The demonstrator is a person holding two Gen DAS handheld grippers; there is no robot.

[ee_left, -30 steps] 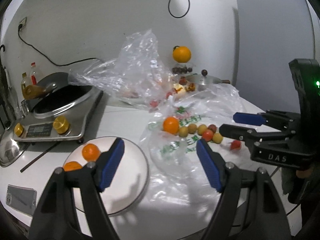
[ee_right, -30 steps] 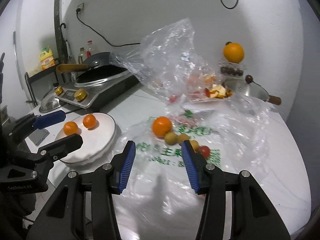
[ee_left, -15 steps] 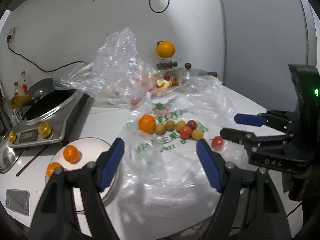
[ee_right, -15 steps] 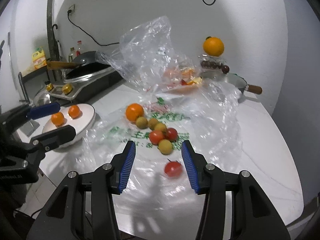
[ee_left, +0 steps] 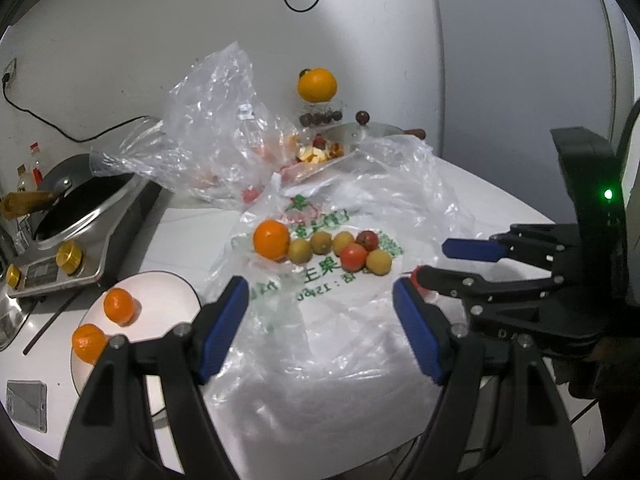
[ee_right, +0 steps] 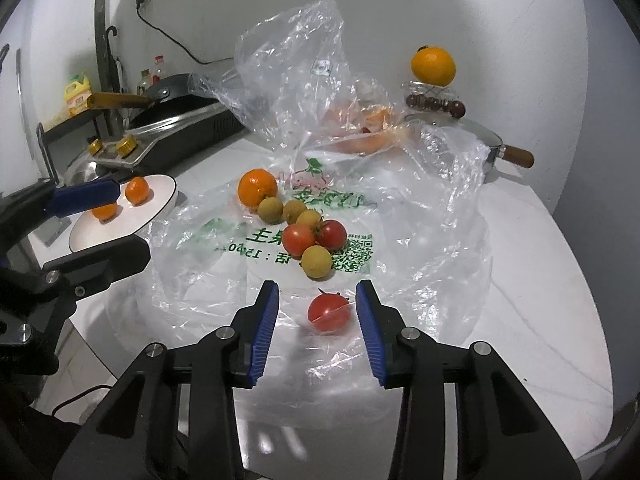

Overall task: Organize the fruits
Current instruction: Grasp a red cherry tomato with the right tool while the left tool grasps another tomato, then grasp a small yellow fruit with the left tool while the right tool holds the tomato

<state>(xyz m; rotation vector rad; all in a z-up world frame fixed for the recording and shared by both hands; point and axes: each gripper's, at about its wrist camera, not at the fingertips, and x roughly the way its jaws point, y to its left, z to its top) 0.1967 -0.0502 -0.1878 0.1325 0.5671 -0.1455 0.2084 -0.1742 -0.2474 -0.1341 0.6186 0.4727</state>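
closing right gripper (ee_right: 317, 308) around lone red tomato (ee_right: 329, 313) on plastic bag (ee_right: 400, 240), pads not yet touching; left gripper (ee_left: 320, 312) spread apart, empty, above bag.

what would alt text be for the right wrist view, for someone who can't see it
The right gripper is closing its blue-padded jaws around a lone red tomato on a clear plastic bag, pads not yet touching. Behind it lie an orange, small tan fruits and two tomatoes; at left, a white plate holds two oranges.
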